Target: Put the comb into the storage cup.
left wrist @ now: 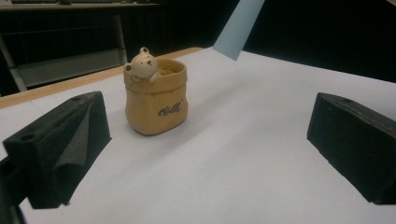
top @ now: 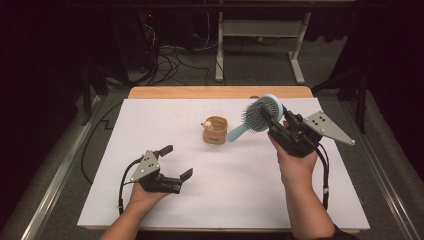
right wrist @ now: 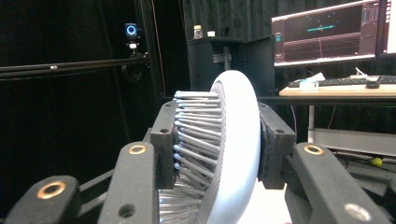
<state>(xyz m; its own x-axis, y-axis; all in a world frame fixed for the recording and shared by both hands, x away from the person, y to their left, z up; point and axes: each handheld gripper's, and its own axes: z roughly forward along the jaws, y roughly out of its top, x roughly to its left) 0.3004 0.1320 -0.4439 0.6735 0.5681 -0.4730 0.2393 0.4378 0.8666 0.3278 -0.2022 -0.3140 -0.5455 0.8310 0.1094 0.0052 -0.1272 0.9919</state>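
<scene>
Pale blue plastic marks the hairbrush (top: 262,114), which the right tool (top: 268,119) pinches by its round head and holds up in the air above the far right part of the white counter (top: 150,125); in the right gripper view the pads press on the brush (right wrist: 229,149) from both sides, one on the bristles and one on the smooth back. Its handle slants down and to the left toward the small tan pot (top: 215,130) with a bear figure on its rim, and the handle's end hangs near the pot's right side, though whether it touches cannot be told from above. The pot stands upright near the middle of the counter. The left tool (top: 176,161) rests low at the near left with its jaws spread and nothing between them; its own view looks across the bare surface at the pot (left wrist: 156,95), well apart from it. Judged from this, the pick-up of the brush is done and the carry is mostly done. What seems left is to lower the handle into the pot's mouth, let go, and draw the hand back; the left hand may need to steady the pot.
</scene>
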